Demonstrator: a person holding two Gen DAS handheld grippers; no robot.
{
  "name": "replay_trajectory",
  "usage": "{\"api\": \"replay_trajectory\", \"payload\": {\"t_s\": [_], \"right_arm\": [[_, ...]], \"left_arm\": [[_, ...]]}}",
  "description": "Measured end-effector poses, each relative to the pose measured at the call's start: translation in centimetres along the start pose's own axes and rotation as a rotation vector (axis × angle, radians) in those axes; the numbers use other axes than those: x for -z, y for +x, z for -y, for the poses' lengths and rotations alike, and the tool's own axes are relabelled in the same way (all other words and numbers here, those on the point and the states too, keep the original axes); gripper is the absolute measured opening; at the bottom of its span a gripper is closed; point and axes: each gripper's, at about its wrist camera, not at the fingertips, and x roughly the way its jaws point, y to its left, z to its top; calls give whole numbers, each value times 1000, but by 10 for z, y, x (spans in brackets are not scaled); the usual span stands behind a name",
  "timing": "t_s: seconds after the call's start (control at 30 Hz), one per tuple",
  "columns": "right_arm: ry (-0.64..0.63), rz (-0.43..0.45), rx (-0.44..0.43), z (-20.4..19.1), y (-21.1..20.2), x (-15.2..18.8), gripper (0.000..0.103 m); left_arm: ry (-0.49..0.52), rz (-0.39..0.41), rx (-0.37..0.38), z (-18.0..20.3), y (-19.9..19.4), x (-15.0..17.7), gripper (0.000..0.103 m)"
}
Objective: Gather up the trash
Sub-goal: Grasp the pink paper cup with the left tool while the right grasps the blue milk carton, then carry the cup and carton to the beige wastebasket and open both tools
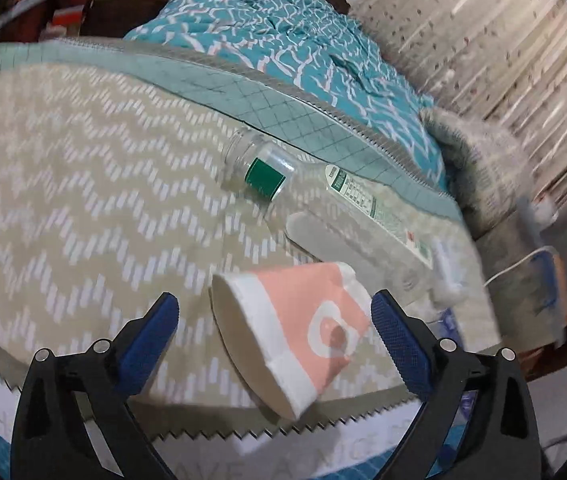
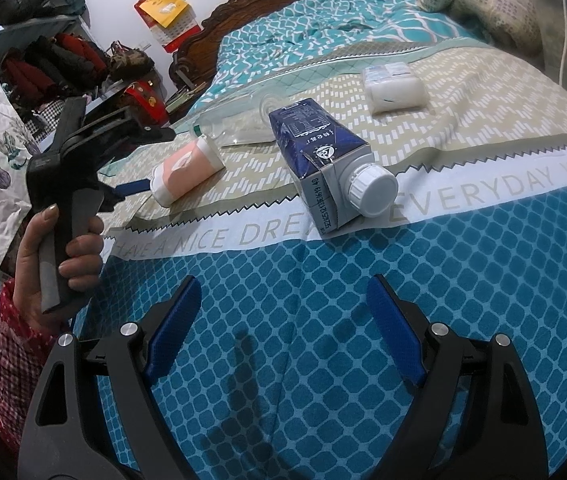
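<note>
A pink and white paper cup [image 1: 291, 332] lies on its side on the bed, between the open fingers of my left gripper [image 1: 273, 336], which does not grip it. It also shows in the right wrist view [image 2: 187, 172]. Behind it lies a clear plastic bottle [image 1: 323, 204] with a green label, also seen in the right wrist view [image 2: 239, 128]. A dark blue carton [image 2: 323, 160] with a white cap lies on the bed. A white tissue pack [image 2: 393, 86] lies farther back. My right gripper [image 2: 283, 332] is open and empty over the blue quilt.
The bedspread [image 2: 463, 260] has a beige zigzag band and a blue patterned part. A teal quilt [image 2: 303, 36] and a pillow [image 2: 479, 0] lie at the head. Shelves with clothes and bags [image 2: 55, 60] stand on the left. A white cable [image 1: 519, 264] hangs beside the bed.
</note>
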Motion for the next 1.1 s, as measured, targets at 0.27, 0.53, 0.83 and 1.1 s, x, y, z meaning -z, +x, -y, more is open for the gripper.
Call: {"api": "replay_trajectory", "payload": {"t_s": [0.27, 0.53, 0.83, 1.1], "right_arm": [[9, 23, -2, 0, -4, 0, 85], [26, 68, 24, 10, -5, -26, 88], [-82, -41, 73, 5, 48, -79, 92], [-40, -31, 47, 27, 24, -52, 54]], "left_arm": [[-41, -61, 64, 1, 12, 13, 46], [35, -40, 177, 23, -4, 30, 2], [95, -79, 309, 44, -36, 79, 2], [159, -173, 361, 82, -23, 111, 2]]}}
